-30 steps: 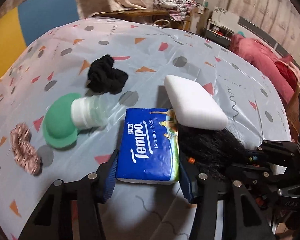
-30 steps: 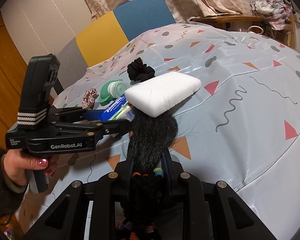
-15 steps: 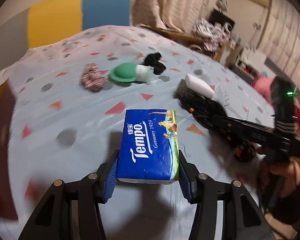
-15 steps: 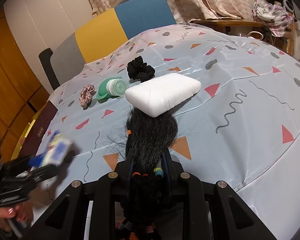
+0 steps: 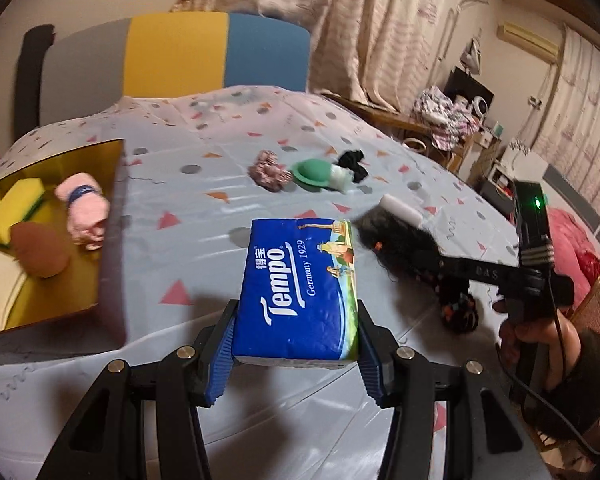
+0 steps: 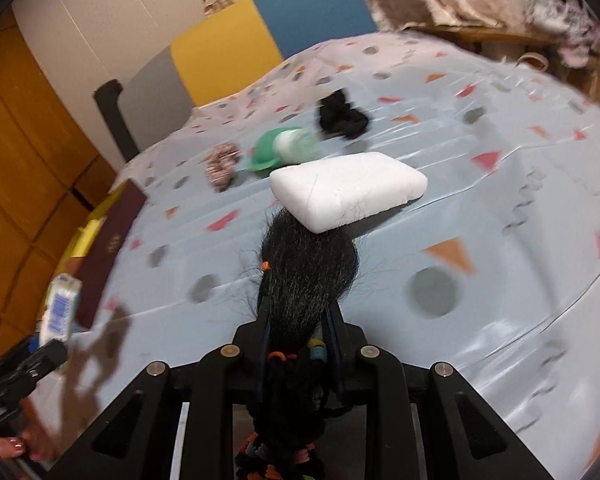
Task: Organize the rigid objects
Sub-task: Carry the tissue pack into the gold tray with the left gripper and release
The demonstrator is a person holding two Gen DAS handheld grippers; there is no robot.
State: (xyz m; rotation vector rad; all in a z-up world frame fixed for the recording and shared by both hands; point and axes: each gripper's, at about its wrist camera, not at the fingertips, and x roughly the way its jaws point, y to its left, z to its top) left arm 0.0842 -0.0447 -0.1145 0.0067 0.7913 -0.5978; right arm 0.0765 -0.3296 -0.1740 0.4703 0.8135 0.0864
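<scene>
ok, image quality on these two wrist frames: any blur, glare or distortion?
Left wrist: Tempo tissue pack sharp in the left gripper, box at the left edge smeared, heavy fisheye bending. Right wrist: black hair piece and white block crisp, far tablecloth motion-blurred with sheen; dim warm light.

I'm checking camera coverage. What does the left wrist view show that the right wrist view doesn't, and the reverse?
Only the left wrist view: inside the gold-lined box, a yellow sponge, a pink cloth roll and a brown item.

Only the right wrist view: the orange wooden wall.

Both: the Tempo tissue pack in the left gripper, the black hair bundle in the right gripper, white sponge, green cap.
</scene>
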